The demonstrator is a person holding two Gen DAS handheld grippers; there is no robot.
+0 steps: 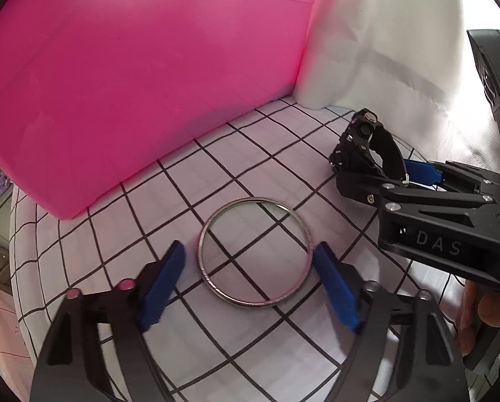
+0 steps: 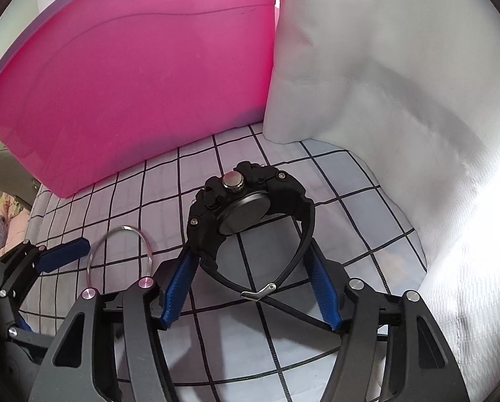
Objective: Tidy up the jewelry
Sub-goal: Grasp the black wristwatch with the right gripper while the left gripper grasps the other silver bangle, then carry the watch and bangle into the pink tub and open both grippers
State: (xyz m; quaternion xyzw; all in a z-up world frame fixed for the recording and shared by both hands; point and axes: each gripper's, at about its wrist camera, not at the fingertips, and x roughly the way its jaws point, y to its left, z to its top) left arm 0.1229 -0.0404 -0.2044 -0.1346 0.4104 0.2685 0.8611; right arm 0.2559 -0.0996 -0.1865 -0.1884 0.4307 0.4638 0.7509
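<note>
A silver bangle (image 1: 254,252) lies flat on the checked cloth (image 1: 183,181). My left gripper (image 1: 250,284) is open, its blue pads on either side of the bangle's near half, not touching it. A black wristwatch (image 2: 250,207) rests on its side on the cloth. My right gripper (image 2: 250,288) is open with the watch strap between its blue pads; in the left wrist view the right gripper (image 1: 414,171) sits around the watch (image 1: 363,140). The bangle also shows in the right wrist view (image 2: 121,251), with the left gripper's pad (image 2: 64,254) beside it.
A pink plastic box (image 1: 132,83) stands behind the bangle, also in the right wrist view (image 2: 142,93). A white pillow (image 2: 383,83) rises at the right, close behind the watch. The cloth's edge drops off at the left (image 1: 15,268).
</note>
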